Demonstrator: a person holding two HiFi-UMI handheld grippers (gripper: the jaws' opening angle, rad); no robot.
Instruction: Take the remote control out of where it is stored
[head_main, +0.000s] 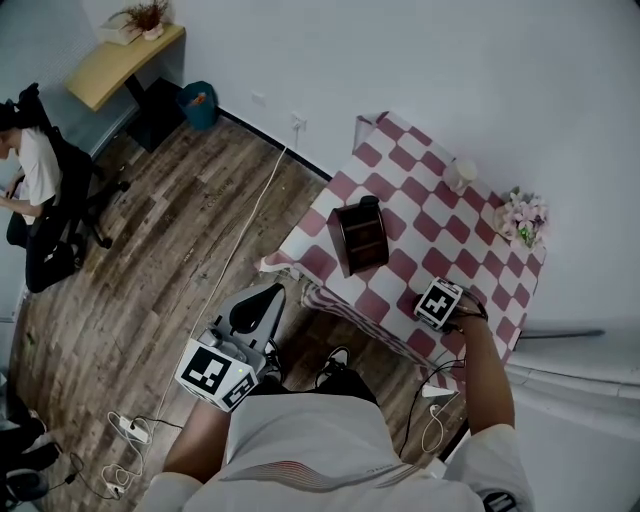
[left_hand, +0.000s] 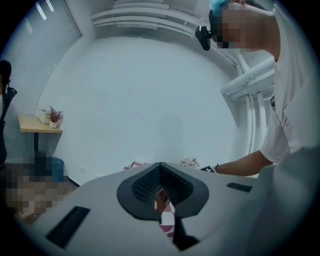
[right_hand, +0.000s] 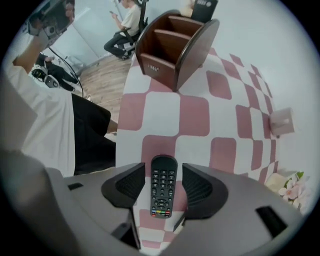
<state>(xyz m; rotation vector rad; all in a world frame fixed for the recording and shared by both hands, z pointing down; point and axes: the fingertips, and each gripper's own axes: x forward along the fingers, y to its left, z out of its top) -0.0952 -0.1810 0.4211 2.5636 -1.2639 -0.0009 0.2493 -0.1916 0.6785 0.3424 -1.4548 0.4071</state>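
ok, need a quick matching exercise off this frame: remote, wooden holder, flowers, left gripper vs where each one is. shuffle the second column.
Things:
1. remote control
2. wooden holder
3. flowers
4. left gripper

Places:
A. at a corner of the tablecloth
B. beyond the tablecloth's edge, over the floor
C. flat on the tablecloth, between the open fingers of the right gripper
D. upright on the tablecloth, apart from the remote control

Pairs: 1-C, 2-D, 3-A, 4-B

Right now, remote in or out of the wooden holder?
Out: the black remote control lies flat on the pink-checked tablecloth, apart from the brown wooden organiser.
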